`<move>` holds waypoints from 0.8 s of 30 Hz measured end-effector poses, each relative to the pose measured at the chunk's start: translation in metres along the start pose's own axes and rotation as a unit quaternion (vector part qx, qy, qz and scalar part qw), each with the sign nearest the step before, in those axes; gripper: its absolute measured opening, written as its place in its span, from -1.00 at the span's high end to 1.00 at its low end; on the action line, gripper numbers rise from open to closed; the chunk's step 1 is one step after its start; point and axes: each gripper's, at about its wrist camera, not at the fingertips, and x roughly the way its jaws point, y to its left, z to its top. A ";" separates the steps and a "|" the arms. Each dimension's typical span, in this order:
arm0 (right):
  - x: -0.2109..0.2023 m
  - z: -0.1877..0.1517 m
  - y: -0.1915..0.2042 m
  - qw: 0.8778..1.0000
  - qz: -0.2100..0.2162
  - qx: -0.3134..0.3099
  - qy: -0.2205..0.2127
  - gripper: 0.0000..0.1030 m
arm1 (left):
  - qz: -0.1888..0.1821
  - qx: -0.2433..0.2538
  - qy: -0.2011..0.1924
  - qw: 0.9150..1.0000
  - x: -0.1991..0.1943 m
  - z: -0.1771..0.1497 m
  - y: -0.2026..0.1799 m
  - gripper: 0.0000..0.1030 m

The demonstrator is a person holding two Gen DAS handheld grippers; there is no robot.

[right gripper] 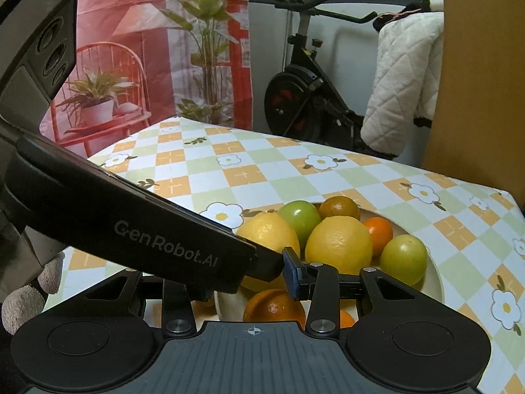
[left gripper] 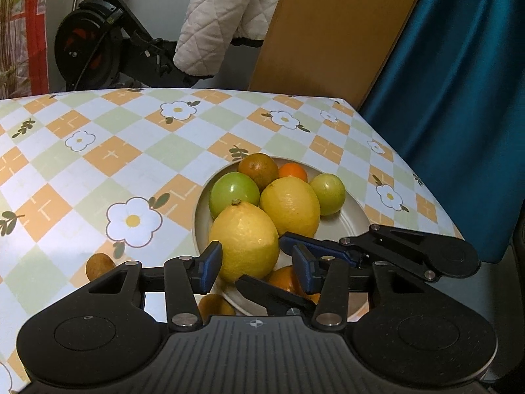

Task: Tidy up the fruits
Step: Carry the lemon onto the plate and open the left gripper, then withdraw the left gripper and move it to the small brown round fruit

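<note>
Both tongs are crowded over the near rim of the plate (left gripper: 356, 220), which sits on the counter (left gripper: 98, 170) under the checked cloth. Your left tongs (left gripper: 257, 262) stand part open around the near lemon (left gripper: 244, 241): the left pad looks to be touching its skin, the right pad sits clear with a gap, so nothing is gripped yet. Your right tongs (right gripper: 288, 272) reach in from the right and cross the left pair; only one blue pad shows, the other is hidden behind the left tool's body, so you cannot tell from here whether they grip anything. An orange (right gripper: 274, 305) lies just under them at the plate's near edge. The rest of the pile: second lemon (left gripper: 290, 205), two green fruits (left gripper: 233, 193), a brownish orange and a small bright one at the back. Two brown fruits (left gripper: 99, 264) lie off the plate on the cloth. Risks: the tools may knock together where they overlap; a one-sided push could roll the lemon into its neighbours and spill fruit over the low rim; a smooth lemon pinched near its end may squirt out.
</note>
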 end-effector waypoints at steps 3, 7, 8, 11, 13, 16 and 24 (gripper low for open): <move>0.002 -0.001 -0.001 1.000 0.000 0.003 0.004 0.29 | 0.001 -0.004 -0.001 1.000 0.001 0.000 0.002 0.04; 0.003 -0.003 -0.004 1.000 -0.003 0.011 0.012 0.32 | 0.003 -0.007 -0.001 1.000 0.001 0.000 0.004 0.04; 0.004 -0.002 -0.005 1.000 -0.005 0.013 0.012 0.32 | 0.002 -0.008 0.000 1.000 0.002 0.000 0.005 0.04; 0.003 -0.002 -0.007 1.000 -0.010 0.017 0.012 0.32 | 0.001 -0.008 0.001 1.000 0.002 0.001 0.005 0.04; 0.003 -0.002 -0.008 1.000 -0.013 0.016 0.011 0.32 | 0.000 -0.009 0.001 1.000 0.002 0.001 0.005 0.04; 0.002 -0.001 -0.008 1.000 -0.015 0.015 0.010 0.34 | -0.003 -0.012 0.001 1.000 0.002 0.002 0.006 0.04; -0.004 0.002 -0.004 1.000 -0.010 0.007 0.004 0.35 | -0.001 -0.020 -0.020 1.000 -0.017 0.005 0.018 0.04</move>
